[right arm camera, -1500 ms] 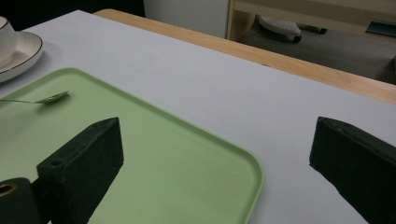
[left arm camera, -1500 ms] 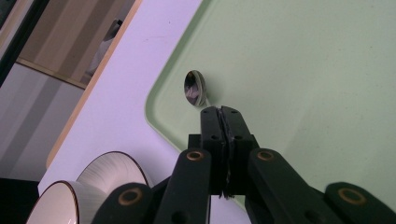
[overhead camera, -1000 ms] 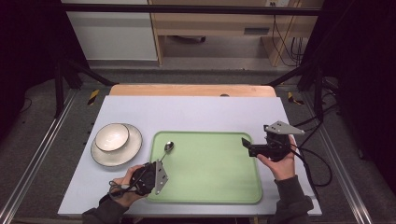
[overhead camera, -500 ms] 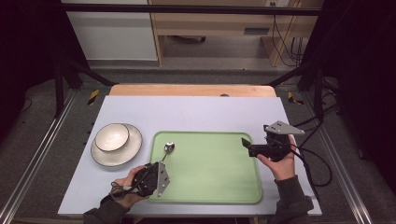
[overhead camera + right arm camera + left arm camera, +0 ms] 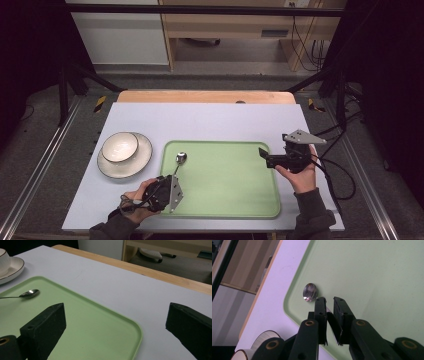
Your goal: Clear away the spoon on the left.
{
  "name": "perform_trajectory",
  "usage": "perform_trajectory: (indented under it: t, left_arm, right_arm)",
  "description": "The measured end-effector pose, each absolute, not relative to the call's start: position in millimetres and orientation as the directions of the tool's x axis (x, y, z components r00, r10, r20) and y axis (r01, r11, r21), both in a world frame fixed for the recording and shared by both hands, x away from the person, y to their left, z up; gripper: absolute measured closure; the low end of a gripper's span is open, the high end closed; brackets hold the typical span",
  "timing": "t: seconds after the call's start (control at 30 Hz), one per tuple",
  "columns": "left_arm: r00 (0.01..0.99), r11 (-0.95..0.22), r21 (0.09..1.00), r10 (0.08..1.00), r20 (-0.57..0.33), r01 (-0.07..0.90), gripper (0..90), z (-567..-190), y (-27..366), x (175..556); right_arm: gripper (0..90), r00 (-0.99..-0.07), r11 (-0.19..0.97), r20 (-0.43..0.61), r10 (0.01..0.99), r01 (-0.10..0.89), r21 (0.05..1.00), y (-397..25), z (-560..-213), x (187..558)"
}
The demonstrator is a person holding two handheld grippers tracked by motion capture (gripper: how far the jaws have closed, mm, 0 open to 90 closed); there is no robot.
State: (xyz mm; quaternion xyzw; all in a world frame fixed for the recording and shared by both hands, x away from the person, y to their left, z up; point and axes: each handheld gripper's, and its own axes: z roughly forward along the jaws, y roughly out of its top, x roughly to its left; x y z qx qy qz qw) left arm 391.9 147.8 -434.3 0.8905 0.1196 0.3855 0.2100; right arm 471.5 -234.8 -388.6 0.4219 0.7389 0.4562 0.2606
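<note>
Left tongs [image 5: 172, 176] are down at the tray's near-left corner, jaws clenched on the thin handle of the spoon [image 5: 179, 159] — in the left gripper view [image 5: 329, 302] the two black jaws stand almost together with the handle running down between them. The spoon's bowl lies just past the jaw tips, resting on the green tray [image 5: 235, 197] close to its rounded far-left corner; in the right gripper view the spoon [image 5: 28, 293] lies flat on the tray [image 5: 100, 332], bowl gleaming, handle running off towards the left hand's side.

Over on the other side, the right tongs [image 5: 263, 153] hover at the tray's right edge, released — the right gripper view [image 5: 113, 322] shows its two black jaws standing wide apart with nothing between them, the tray's far-right corner and bare white surface in the gap. The right hand [image 5: 300, 175] grips the body from below, grey plate on top, cable trailing off towards the surface's right edge.

The left hand [image 5: 142, 197] wraps its gripper near the front edge of the surface [image 5: 215, 117], just left of the tray.

Further out, towards the left edge of the surface, a white bowl [image 5: 120, 146] sits in a dark-rimmed plate [image 5: 137, 162], well clear of the tray; the right gripper view catches that plate [image 5: 15, 268] at its far left. A strip of wood edges the far side of the surface.
</note>
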Motion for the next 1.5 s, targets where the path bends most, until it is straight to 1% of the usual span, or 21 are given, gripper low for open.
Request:
perform_trajectory:
  t: [0.4,0.57,0.77,1.03,1.17,1.27,1.5]
  left_arm:
    - [0.682,-0.888,0.458,0.367,0.633,0.052,79.2,-433.4,148.1,392.5]
    - [0.689,-0.897,0.440,0.351,0.635,0.051,76.4,-433.8,147.3,392.6]
    - [0.691,-0.891,0.451,0.357,0.629,0.049,73.2,-434.0,147.2,392.7]
    - [0.691,-0.903,0.427,0.337,0.639,0.046,62.6,-434.3,146.9,393.6]
    - [0.693,-0.894,0.445,0.352,0.629,0.050,57.9,-434.6,147.2,394.7]
    - [0.700,-0.889,0.454,0.357,0.619,0.052,54.8,-434.7,147.6,395.2]
    - [0.709,-0.896,0.441,0.341,0.617,0.047,49.6,-436.8,146.4,395.9]
  right_arm:
    - [3.2,-0.511,0.234,-0.005,0.859,0.384,0.893,-234.6,-388.7,471.5]
    - [3.2,-0.511,0.235,-0.009,0.859,0.380,0.895,-236.2,-387.6,471.0]
    - [3.2,-0.511,0.234,-0.008,0.859,0.380,0.895,-235.9,-387.7,471.0]
    - [3.2,-0.512,0.237,-0.010,0.859,0.379,0.894,-236.5,-387.2,470.8]
    - [3.2,-0.512,0.232,-0.008,0.859,0.376,0.897,-236.7,-386.8,470.6]
    - [3.2,-0.511,0.231,-0.005,0.859,0.380,0.896,-236.4,-386.9,470.6]
    - [3.1,-0.515,0.237,-0.009,0.857,0.379,0.895,-236.4,-387.3,470.8]
